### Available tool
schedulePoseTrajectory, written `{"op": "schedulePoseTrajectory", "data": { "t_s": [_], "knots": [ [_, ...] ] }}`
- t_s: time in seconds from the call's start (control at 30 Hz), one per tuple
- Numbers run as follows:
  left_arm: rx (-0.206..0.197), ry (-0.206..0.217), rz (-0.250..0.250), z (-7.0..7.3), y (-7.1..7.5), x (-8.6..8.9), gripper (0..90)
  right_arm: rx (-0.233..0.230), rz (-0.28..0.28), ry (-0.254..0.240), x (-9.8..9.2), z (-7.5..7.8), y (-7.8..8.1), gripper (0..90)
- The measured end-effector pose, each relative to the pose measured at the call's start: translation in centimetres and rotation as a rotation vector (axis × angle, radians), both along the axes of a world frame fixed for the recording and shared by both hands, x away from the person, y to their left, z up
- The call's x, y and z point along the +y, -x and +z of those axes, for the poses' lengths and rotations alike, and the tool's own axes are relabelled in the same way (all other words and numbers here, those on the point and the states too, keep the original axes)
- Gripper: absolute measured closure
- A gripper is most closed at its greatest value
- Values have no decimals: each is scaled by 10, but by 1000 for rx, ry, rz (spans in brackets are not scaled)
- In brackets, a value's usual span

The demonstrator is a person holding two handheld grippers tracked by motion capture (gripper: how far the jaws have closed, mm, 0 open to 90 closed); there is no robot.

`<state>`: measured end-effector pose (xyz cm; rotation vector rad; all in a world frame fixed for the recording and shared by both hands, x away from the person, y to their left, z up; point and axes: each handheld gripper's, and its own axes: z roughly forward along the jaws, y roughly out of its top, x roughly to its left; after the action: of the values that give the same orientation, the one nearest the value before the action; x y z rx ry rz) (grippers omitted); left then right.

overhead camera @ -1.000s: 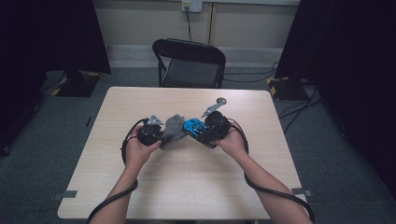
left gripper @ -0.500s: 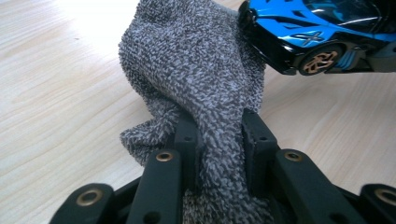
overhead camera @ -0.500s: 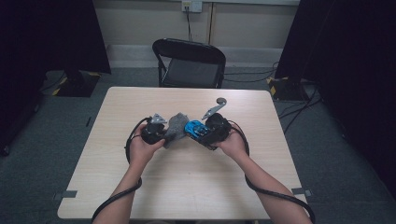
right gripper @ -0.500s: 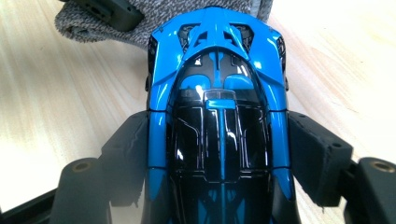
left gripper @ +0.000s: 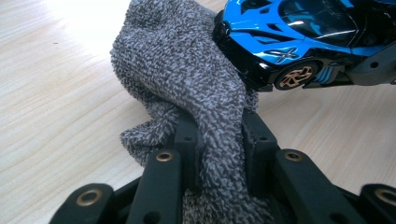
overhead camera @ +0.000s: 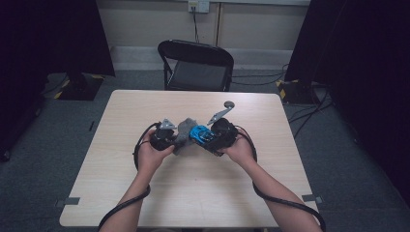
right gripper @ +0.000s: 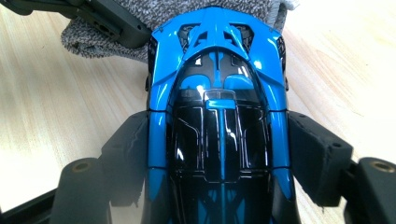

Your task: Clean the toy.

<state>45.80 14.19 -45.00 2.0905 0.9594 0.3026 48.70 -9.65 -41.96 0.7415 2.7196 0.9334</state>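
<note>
Grey terry cloth [left gripper: 187, 88] is pinched between the jaws of the left gripper [left gripper: 218, 140], which are drawn narrow onto a fold of it, while the rest of the cloth is bunched against the nose of the blue toy car [left gripper: 299, 42]. Compared with a second ago, little is altered: the left gripper [overhead camera: 164, 137] is seen a touch nearer the car, and the right gripper [overhead camera: 220, 137] is kept where it was, its jaws held at the same spread throughout. The car [right gripper: 217, 121] is clamped by its flanks between the right gripper's [right gripper: 217, 154] pads, just above the counter [overhead camera: 193, 193], near its middle and slightly toward the far edge; cloth and car are touching there.

The counter is made of pale wood-grain laminate and is set on grey carpet [overhead camera: 53, 159]. A black folding chair [overhead camera: 196, 65] is placed beyond the far edge, a cream wall with a socket [overhead camera: 198, 6] is seen behind it, and dark curtains [overhead camera: 48, 38] are hung on both sides.

On the left, a broad bare strip of counter is left between the left hand [overhead camera: 150, 154] and the edge. In front of the forearms the near half is unoccupied. To the right, past the right hand [overhead camera: 239, 150], a similar margin is kept up to the edge.
</note>
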Motion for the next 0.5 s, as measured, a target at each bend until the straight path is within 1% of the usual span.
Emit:
{"op": "schedulePoseTrajectory", "data": {
  "t_s": [0.1,0.13,0.17,0.23,0.3,0.43,0.5],
  "knots": [
    [-3,-8,-7,-1,0,0,719,2,0,0,0,0,0,286],
    [7,1,-6,-2,1,-1,719,2,-1,-1,0,1,0,287],
    [11,0,-9,-2,1,-2,719,5,0,-3,1,1,0,286],
    [5,-7,-16,-2,1,-2,719,5,2,-3,1,1,0,286],
    [15,-1,-22,-4,2,-5,720,6,5,-5,2,1,0,286],
    [13,1,-35,-6,3,-9,720,0,5,-5,4,3,0,286],
    [13,3,-50,-6,4,-14,719,-1,7,-8,5,4,0,286]
  ]
}}
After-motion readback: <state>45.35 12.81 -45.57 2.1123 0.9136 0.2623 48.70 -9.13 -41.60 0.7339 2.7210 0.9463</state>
